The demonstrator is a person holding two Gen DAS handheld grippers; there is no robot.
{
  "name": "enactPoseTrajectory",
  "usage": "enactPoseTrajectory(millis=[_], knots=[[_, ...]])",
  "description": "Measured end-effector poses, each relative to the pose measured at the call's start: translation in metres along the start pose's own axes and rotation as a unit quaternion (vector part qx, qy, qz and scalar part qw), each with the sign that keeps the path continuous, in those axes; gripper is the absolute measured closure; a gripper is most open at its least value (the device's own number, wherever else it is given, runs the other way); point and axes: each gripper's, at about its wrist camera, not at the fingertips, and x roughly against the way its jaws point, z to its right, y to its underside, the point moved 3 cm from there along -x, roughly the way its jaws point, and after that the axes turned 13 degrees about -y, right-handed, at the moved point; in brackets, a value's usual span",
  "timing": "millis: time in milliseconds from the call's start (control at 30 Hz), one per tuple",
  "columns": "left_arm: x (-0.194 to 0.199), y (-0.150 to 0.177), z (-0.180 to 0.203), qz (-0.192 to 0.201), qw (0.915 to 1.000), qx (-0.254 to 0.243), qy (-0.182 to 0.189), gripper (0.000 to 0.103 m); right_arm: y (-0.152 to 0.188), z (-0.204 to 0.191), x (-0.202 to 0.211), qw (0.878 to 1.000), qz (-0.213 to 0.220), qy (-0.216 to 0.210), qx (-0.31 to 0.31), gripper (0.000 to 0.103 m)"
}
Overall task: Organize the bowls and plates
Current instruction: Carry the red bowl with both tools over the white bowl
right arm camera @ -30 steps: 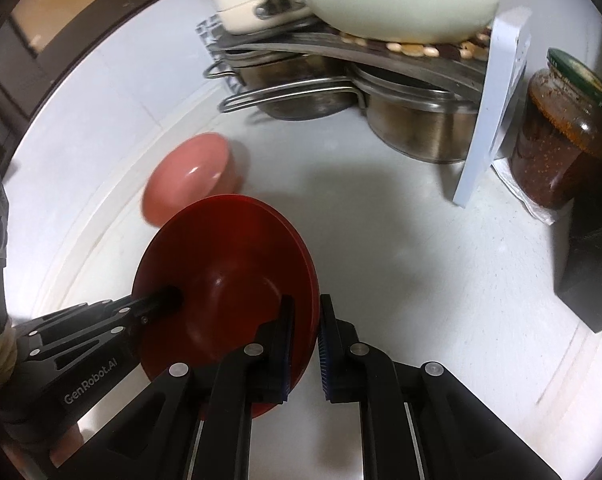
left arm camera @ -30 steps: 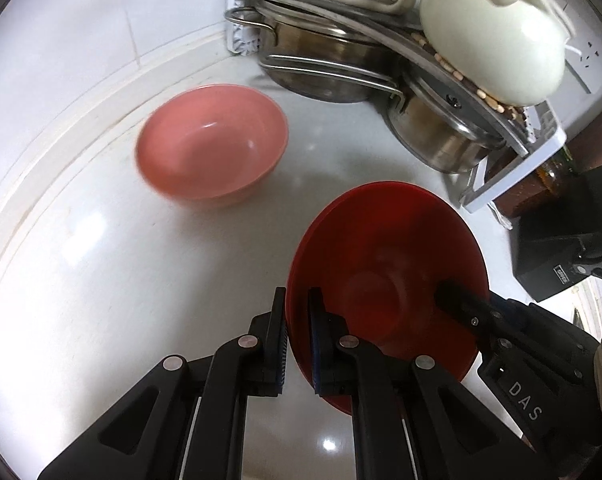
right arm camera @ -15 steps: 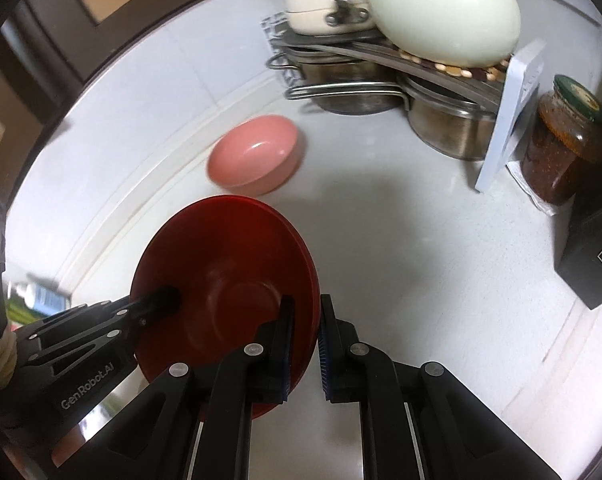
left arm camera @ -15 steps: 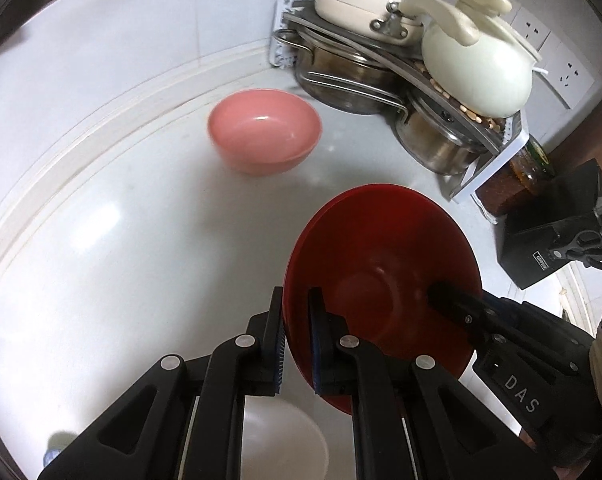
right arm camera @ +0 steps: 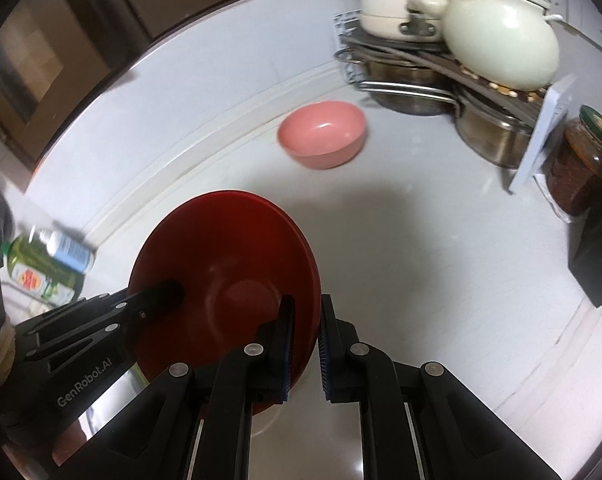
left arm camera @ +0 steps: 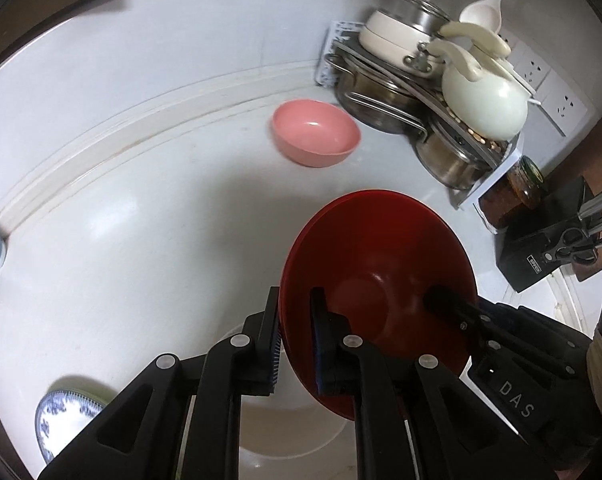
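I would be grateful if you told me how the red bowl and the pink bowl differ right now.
The red bowl is dark red, wide and flared; the pink bowl is pale pink and rounder-sided. The red bowl is held up and tilted, its rim clamped by the left hand-held gripper and the right hand-held gripper; the pink bowl sits upright on the white counter, untouched. Both look empty.

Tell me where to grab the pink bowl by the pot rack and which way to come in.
Take the pink bowl by its rim, one finger inside and one outside, coming from above on the near, open-counter side. It sits upright with its mouth open and its wall flaring out, so the rim is the only thin edge. The far side crowds against the steel pots.
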Motion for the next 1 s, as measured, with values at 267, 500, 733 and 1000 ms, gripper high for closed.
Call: enactPoseTrajectory(millis=[267,500,733,1000], knots=[[0.002,0.028,-0.029,-0.008,0.9993,0.033,-0.015,0.089,0.023,-0.019,-0.015,0.999,-0.034,-0.013,0.026,0.090],[-0.004,0.049,-0.045,-0.027,0.9980,0.053,-0.021,0.089,0.038,-0.025,-0.031,0.997,-0.065,-0.019,0.036,0.090],[-0.017,0.067,-0.052,-0.049,0.9966,0.061,-0.025,0.089,0.050,-0.024,-0.045,0.995,-0.091,-0.021,0.039,0.090],[-0.028,0.080,-0.053,-0.069,0.9954,0.061,-0.025,0.089,0.055,-0.023,-0.053,0.993,-0.106,-0.017,0.043,0.090]])
